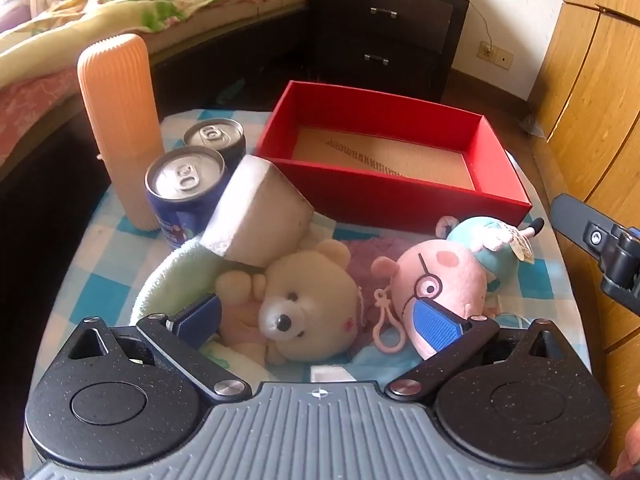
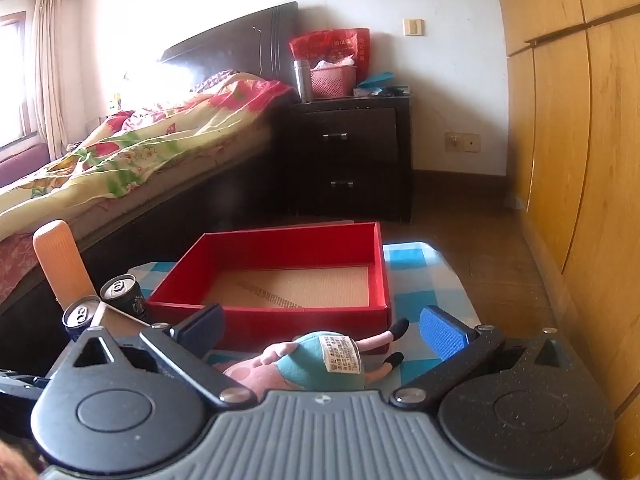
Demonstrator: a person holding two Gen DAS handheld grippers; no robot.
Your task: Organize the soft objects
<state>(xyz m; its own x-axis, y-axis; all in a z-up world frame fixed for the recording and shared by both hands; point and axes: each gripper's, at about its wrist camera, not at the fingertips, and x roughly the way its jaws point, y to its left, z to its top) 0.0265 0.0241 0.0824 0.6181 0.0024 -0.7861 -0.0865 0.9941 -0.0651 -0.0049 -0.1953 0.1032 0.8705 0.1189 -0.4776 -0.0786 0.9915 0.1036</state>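
A cream teddy bear [image 1: 308, 300] lies on a blue checked cloth [image 1: 100, 292], between the wide-open fingers of my left gripper [image 1: 316, 320]; the pads do not press it. Beside it lies a pink pig plush [image 1: 444, 280] in a teal outfit, its head behind the right pad. A white foam block [image 1: 260, 216] leans over a green towel [image 1: 176, 272]. Behind them stands an empty red box [image 1: 384, 160]. My right gripper [image 2: 324, 330] is open above the pig plush [image 2: 316, 360], short of the red box [image 2: 280, 276]. Its body shows at the left wrist view's right edge.
An orange ribbed bottle [image 1: 120, 128] and two drink cans [image 1: 184, 192] stand at the cloth's left. A bed [image 2: 140, 148] with a floral quilt lies to the left, a dark nightstand [image 2: 352, 160] behind, and a wooden wardrobe [image 2: 580, 160] on the right.
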